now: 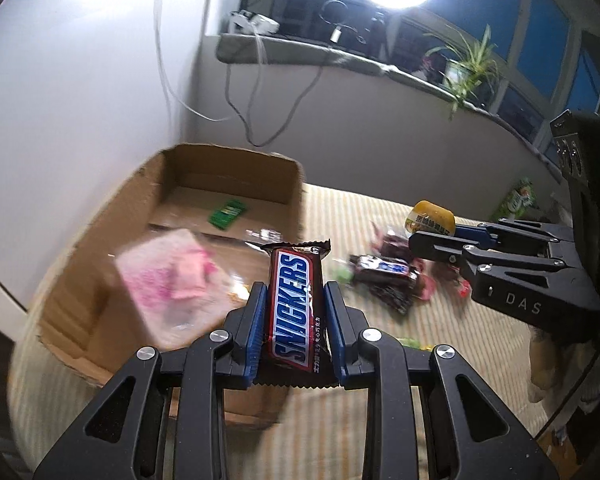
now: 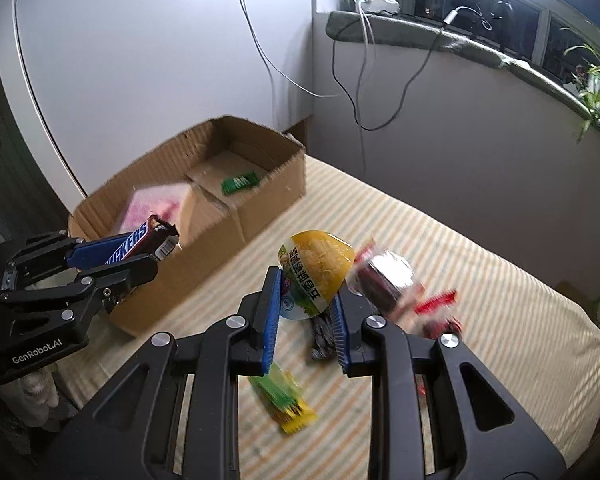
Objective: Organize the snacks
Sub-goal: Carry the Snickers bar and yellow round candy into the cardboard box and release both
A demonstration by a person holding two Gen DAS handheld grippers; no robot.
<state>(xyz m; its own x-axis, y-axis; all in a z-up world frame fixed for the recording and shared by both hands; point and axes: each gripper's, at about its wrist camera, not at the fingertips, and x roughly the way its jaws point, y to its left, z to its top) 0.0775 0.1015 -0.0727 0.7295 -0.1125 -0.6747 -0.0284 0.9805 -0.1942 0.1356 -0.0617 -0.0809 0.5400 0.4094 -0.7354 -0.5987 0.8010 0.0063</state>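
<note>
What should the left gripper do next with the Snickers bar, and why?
Probably carry it a little further over the cardboard box and release: the left gripper is shut on the Snickers bar near the box's rim, where a green packet already lies.

"SNICKERS" reads in white-on-blue along the Snickers bar (image 1: 294,312), "DAS" shows on the right gripper (image 1: 428,236) body, "GenRobot.AI" sits on the left gripper (image 2: 156,258) housing, and the yellow cup lid (image 2: 314,272) carries small Chinese print, too blurred to read.
</note>
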